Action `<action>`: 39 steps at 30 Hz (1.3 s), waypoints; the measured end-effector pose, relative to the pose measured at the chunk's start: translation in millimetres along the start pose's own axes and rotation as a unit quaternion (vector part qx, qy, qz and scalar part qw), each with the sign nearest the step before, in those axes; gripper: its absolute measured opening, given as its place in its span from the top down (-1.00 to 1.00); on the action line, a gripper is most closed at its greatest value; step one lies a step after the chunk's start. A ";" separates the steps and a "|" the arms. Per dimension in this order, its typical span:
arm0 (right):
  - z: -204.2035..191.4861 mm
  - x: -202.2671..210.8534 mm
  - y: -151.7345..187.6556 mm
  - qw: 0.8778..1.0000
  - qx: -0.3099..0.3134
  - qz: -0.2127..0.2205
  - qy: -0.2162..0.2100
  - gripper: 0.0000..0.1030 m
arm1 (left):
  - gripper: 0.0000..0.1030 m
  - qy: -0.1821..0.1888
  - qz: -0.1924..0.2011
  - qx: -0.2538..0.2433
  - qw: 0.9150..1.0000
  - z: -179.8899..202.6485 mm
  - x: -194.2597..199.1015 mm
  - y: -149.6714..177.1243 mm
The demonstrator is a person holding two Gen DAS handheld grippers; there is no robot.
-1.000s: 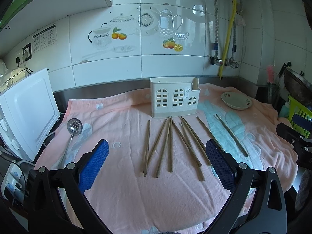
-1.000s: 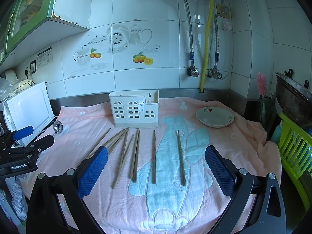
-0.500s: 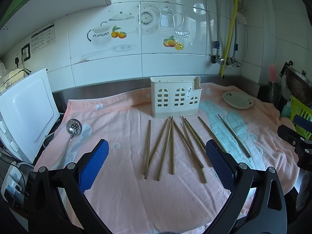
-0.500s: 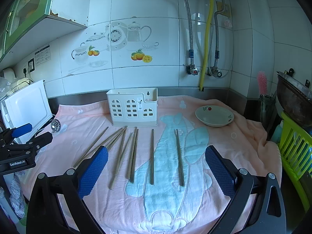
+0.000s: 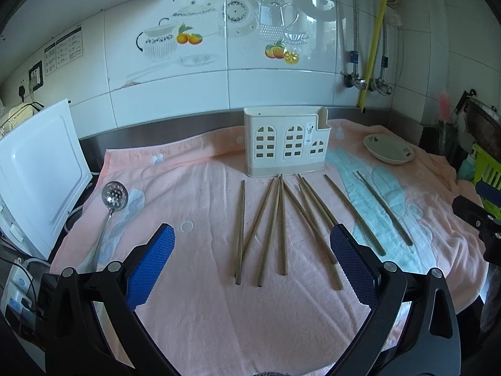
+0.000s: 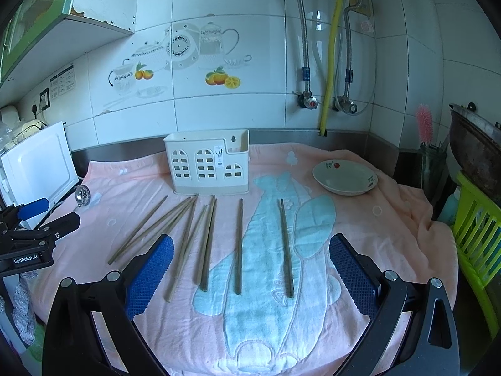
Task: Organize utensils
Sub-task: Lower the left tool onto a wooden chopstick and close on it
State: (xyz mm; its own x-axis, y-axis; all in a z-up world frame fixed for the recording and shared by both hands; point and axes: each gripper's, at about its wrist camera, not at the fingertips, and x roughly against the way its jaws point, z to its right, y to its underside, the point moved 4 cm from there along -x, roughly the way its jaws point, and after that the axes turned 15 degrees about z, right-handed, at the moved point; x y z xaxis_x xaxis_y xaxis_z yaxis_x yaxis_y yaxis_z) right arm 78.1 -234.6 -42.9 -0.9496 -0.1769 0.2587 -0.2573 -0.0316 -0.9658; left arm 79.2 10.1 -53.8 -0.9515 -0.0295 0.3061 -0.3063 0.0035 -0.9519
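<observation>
The left gripper (image 5: 252,249) and the right gripper (image 6: 250,253) both hung above the pink towel (image 6: 391,235) with jaws spread wide and nothing held — no utensil picked yet. The chopsticks (image 6: 239,244) lay loose on the towel just before the empty white holder (image 6: 208,163), a slotted ladle (image 5: 109,206) off to the left. The next move likely called for lowering one gripper over a single stick, clear of its crossed neighbours.
</observation>
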 end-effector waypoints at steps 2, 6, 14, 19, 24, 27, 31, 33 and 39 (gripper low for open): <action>0.6 -3.9 3.1 1.000 0.004 -0.004 0.001 -0.87 | -0.90 0.000 -0.005 0.001 1.000 -2.7 -4.1 3.1; 1.6 -10.5 7.3 1.000 0.009 -0.011 0.003 -0.87 | -0.83 0.002 -0.020 0.001 1.000 -9.2 -14.7 11.6; 5.4 -25.5 18.4 0.999 0.017 -0.029 0.003 -0.87 | -0.49 0.014 -0.064 0.021 0.998 -22.6 -38.3 32.5; 7.0 -34.8 26.0 0.999 0.021 -0.039 -0.001 -0.87 | -0.10 0.019 -0.089 0.027 0.995 -30.1 -51.7 45.8; 12.0 -42.9 34.2 0.999 0.024 -0.049 0.001 -0.87 | 0.16 0.011 -0.108 0.022 0.994 -43.9 -63.4 53.6; 17.2 -49.1 39.7 0.998 0.021 -0.058 0.003 -0.87 | 0.28 0.013 -0.117 0.024 0.993 -51.4 -68.9 55.2; 24.5 -57.8 46.6 0.997 0.020 -0.068 0.008 -0.86 | 0.29 0.025 -0.129 0.037 0.991 -54.3 -75.6 58.3; 29.2 -62.4 49.8 0.997 0.016 -0.073 0.013 -0.86 | 0.29 0.033 -0.132 0.044 0.990 -50.3 -79.3 59.8; 34.9 -70.9 54.7 0.996 0.011 -0.083 0.016 -0.84 | 0.38 0.047 -0.147 0.052 0.987 -35.5 -97.1 66.3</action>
State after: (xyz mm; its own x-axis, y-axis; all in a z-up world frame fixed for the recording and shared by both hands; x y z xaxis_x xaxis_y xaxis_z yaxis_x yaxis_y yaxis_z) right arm 137.6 -258.1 -114.6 -0.8999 -0.1358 0.4145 -0.4071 -0.0794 -0.9099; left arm 150.3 48.7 -146.1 -0.8222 0.0798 0.5636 -0.5691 -0.0946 -0.8168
